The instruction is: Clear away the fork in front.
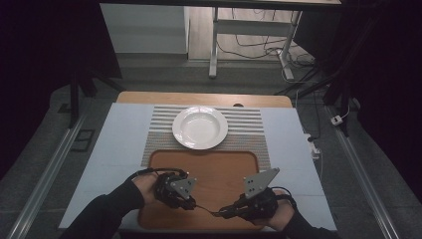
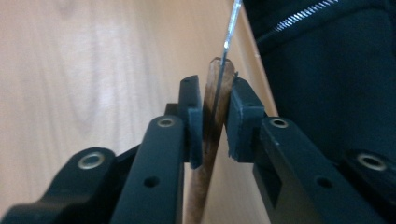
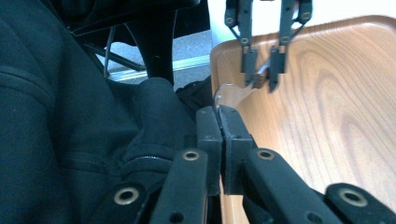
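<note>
Left gripper point(image 2: 215, 121) pinching knife's wooden handle point(image 2: 210, 140); right gripper point(image 3: 219, 121) clamped on, probably, its blade point(image 3: 233, 93), above wooden tray point(image 1: 219, 169).

Room dim, corners of the high view in near darkness. Grey floor point(image 1: 149, 74) beyond the table. White panel point(image 1: 144, 27) stands at back left. Pale metal desk frame point(image 1: 215, 45) behind it, with loose cables point(image 1: 259, 47) trailing on the floor between its legs. Aluminium rails point(image 1: 47, 169) run along both sides of the table. A white power strip point(image 1: 338, 120) lies right of the table.
</note>
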A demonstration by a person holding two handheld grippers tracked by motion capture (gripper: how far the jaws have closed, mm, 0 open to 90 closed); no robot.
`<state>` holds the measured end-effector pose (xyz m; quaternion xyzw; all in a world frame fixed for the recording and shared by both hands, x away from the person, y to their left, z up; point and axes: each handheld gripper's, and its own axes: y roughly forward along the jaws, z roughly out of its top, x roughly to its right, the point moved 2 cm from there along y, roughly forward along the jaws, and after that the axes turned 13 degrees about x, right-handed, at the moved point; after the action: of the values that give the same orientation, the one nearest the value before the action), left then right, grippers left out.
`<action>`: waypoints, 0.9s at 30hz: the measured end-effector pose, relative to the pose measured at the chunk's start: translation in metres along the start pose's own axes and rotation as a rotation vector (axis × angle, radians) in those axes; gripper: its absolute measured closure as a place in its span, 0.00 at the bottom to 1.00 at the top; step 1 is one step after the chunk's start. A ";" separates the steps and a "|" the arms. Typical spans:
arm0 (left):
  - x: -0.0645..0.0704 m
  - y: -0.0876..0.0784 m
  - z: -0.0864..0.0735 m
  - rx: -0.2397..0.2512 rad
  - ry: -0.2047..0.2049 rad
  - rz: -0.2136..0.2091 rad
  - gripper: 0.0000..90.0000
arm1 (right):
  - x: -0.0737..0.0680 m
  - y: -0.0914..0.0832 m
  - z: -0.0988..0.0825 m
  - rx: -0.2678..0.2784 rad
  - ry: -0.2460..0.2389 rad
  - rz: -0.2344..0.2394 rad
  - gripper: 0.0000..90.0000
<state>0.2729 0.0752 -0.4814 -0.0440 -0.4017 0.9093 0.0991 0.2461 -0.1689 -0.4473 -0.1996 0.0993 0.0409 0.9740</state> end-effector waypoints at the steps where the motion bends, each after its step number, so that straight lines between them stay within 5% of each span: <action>1: 0.001 0.000 0.000 -0.002 0.015 0.003 0.88 | 0.000 0.000 0.000 0.000 0.000 0.000 0.95; 4: 0.002 0.000 0.000 0.003 0.012 -0.004 0.89 | 0.004 -0.003 -0.002 0.002 0.008 -0.020 0.93; 10: 0.002 -0.002 -0.003 0.016 -0.071 -0.006 0.89 | 0.006 -0.004 -0.003 0.012 0.004 -0.094 0.84; 27: 0.008 -0.019 -0.023 0.004 -0.347 0.166 0.89 | 0.005 -0.029 -0.011 0.045 0.059 -0.444 0.41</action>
<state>0.2715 0.1055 -0.4829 0.0807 -0.4060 0.9091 -0.0468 0.2524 -0.2000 -0.4470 -0.1956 0.0821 -0.1827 0.9600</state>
